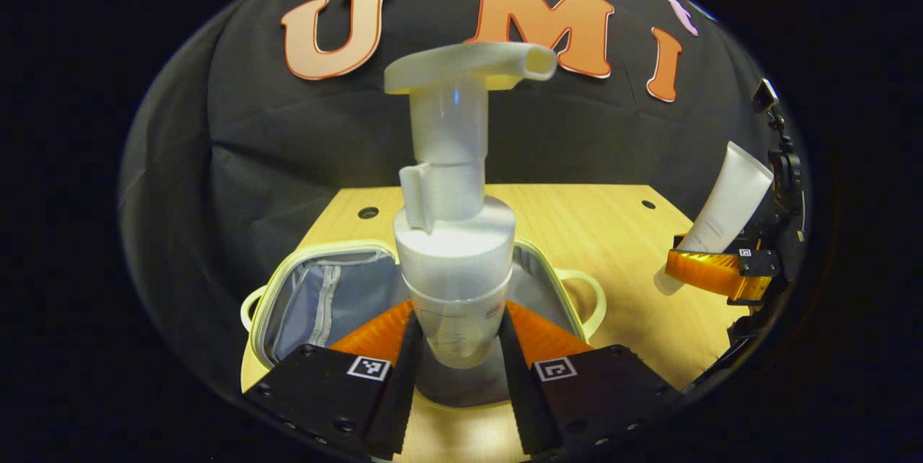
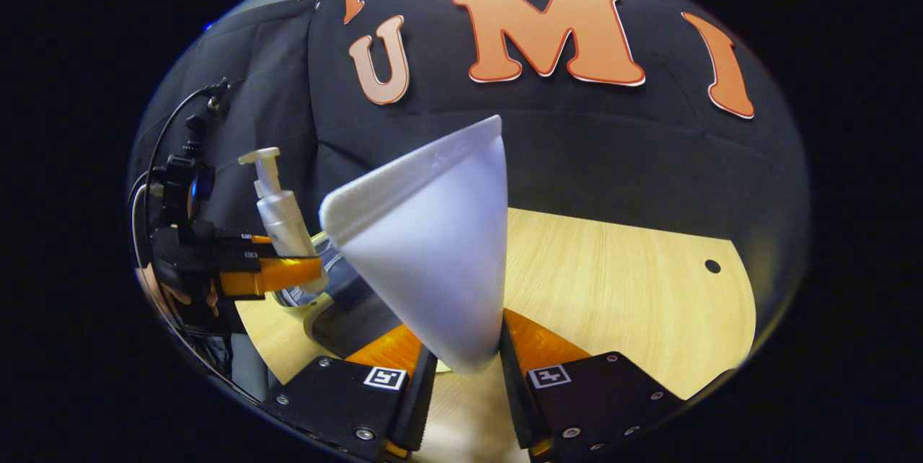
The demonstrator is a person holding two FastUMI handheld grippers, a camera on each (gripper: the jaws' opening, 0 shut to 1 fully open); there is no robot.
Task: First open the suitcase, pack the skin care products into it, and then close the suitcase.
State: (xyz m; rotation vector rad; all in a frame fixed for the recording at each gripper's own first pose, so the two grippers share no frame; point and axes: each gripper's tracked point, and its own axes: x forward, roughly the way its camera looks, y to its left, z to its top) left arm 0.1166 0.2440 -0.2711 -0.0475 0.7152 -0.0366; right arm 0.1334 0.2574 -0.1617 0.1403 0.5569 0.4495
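Note:
My left gripper (image 1: 458,347) is shut on a white pump bottle (image 1: 454,232), held upright above the open suitcase (image 1: 324,297), whose grey lining and cream rim show below. My right gripper (image 2: 465,369) is shut on a white squeeze tube (image 2: 433,247), crimped end up and tilted left. In the left gripper view the right gripper (image 1: 721,272) hangs at the far right with the tube (image 1: 725,210) in it. In the right gripper view the left gripper (image 2: 274,272) is at the left with the pump bottle (image 2: 281,210), over the suitcase (image 2: 339,311).
The suitcase lies on a light wooden table (image 1: 613,232) with small round holes near its back edge. Bare tabletop (image 2: 620,290) stretches to the right of the suitcase. A cable (image 2: 155,153) runs up from the left gripper.

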